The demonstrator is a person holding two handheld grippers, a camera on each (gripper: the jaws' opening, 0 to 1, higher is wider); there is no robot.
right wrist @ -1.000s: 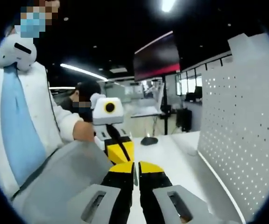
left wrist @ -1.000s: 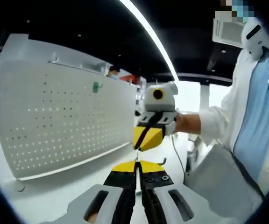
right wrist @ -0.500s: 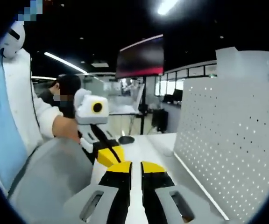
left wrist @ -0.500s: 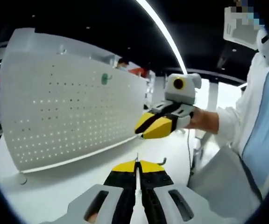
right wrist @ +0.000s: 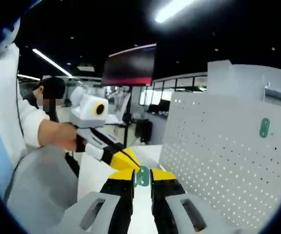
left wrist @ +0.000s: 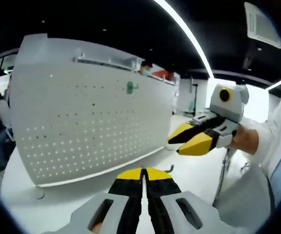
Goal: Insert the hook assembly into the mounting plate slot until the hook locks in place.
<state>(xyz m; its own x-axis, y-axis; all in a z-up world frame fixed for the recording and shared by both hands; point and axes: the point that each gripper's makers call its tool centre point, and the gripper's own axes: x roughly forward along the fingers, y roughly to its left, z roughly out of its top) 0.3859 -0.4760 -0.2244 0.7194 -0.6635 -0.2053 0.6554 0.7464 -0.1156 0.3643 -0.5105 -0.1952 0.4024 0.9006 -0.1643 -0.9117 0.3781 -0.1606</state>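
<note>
Two tools are in play. Seen from the left gripper view, the left tool (left wrist: 142, 174) has its yellow-tipped jaws pressed together on a thin metal hook (left wrist: 168, 169), whose curled end pokes out just right of the tips; most of the hook is hidden between the jaws. The right tool (left wrist: 191, 141) enters that view from the right, held in a hand (left wrist: 244, 140) with a white sleeve, and its jaws look closed or nearly so.

In the right gripper view, the right tool (right wrist: 141, 176) is clamped on one small green piece (right wrist: 142, 176), only partly visible between the tips, so its shape is hard to make out. The left tool (right wrist: 129, 160) comes in from the left, its tip just beside the right tool's tips.

One white perforated mounting plate (left wrist: 82, 122) stands upright on the white worktop (left wrist: 194, 170), to the left of the left tool and well apart from it. One small green piece (left wrist: 130, 87) already sits high on the plate; it shows again in the right gripper view (right wrist: 264, 127). The plate's lower right corner is cut off in the right gripper view.
</note>
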